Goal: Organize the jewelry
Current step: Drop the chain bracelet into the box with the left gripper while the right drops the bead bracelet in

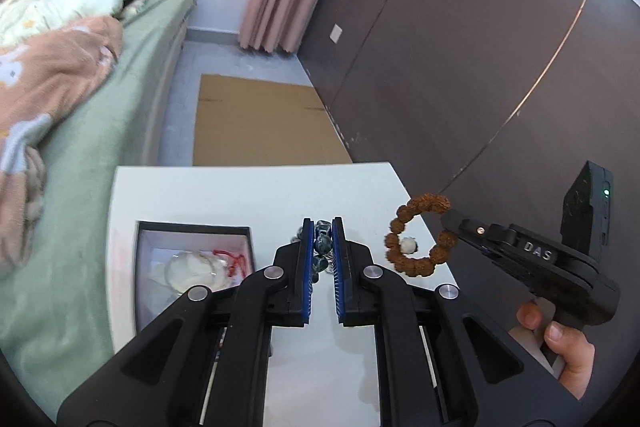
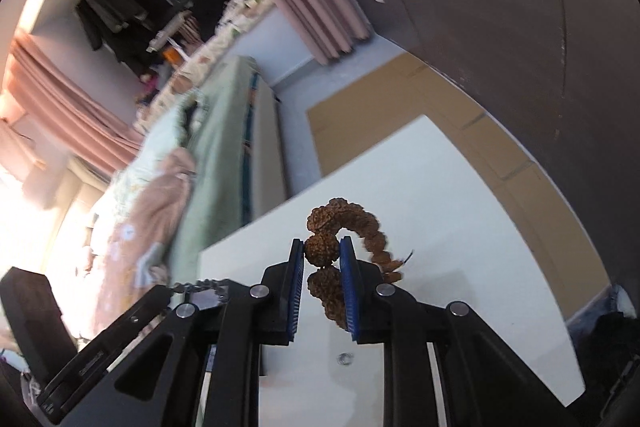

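Brown, knobbly seed beads fill my right gripper [image 2: 322, 254]: its pads are clamped on one bead of the brown bracelet [image 1: 416, 239], which hangs in the air to the right of the open box [image 1: 192, 267], above the white table [image 1: 248, 187]. I judge it light, rough, a floppy string, best held by one bead. My left gripper [image 1: 322, 247] pinches a dark glassy bead string [image 1: 322, 245], likely slippery, just right of the box
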A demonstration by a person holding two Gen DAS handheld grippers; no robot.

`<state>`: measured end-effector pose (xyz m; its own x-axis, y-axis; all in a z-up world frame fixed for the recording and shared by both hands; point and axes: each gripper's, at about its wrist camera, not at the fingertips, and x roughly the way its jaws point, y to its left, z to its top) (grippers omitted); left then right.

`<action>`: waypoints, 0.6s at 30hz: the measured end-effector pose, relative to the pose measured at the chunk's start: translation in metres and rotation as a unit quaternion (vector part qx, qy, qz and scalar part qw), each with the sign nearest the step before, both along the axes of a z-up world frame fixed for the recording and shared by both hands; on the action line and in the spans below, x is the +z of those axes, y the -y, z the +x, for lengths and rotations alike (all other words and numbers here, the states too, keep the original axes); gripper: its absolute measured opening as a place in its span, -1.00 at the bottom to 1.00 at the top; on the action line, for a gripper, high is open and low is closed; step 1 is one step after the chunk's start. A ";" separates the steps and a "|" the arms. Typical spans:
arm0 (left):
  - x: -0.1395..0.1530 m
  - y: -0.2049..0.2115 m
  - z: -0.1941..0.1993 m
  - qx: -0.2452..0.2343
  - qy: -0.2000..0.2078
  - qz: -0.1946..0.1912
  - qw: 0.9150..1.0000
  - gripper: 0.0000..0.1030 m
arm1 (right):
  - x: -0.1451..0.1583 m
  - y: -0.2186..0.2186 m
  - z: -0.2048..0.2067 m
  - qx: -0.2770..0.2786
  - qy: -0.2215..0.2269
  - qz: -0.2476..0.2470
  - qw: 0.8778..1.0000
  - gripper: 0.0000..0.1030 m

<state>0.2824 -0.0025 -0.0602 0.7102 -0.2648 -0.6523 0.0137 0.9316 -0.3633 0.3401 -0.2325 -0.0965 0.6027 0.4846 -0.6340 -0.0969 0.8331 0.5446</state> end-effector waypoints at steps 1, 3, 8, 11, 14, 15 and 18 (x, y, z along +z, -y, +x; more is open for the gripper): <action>0.002 -0.002 -0.003 0.002 0.003 0.000 1.000 -0.81 | 0.002 -0.002 -0.004 0.007 0.007 0.009 1.000 -0.65; 0.007 -0.007 -0.010 0.010 0.009 0.002 1.000 -0.81 | 0.006 -0.006 -0.010 0.019 0.013 0.022 1.000 -0.65; 0.012 -0.026 -0.021 0.030 0.016 0.005 0.999 -0.81 | 0.013 -0.026 -0.024 0.046 0.032 0.031 0.998 -0.65; 0.010 -0.039 -0.024 0.041 0.010 0.000 0.999 -0.81 | 0.014 -0.037 -0.029 0.057 0.038 0.036 0.997 -0.65; 0.003 -0.049 -0.022 0.044 0.000 -0.007 0.999 -0.81 | 0.016 -0.050 -0.034 0.071 0.043 0.045 0.996 -0.65; 0.001 -0.051 -0.021 0.043 -0.004 -0.010 0.999 -0.81 | 0.016 -0.054 -0.036 0.076 0.045 0.048 0.995 -0.65; -0.005 -0.058 -0.019 0.041 -0.009 -0.023 0.999 -0.49 | 0.019 -0.067 -0.039 0.090 0.051 0.052 0.993 -0.65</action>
<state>0.2634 0.0555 -0.0654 0.7186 -0.2357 -0.6543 -0.0690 0.9120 -0.4044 0.3009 -0.1650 -0.0778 0.5593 0.6500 -0.5146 -0.2980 0.7368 0.6069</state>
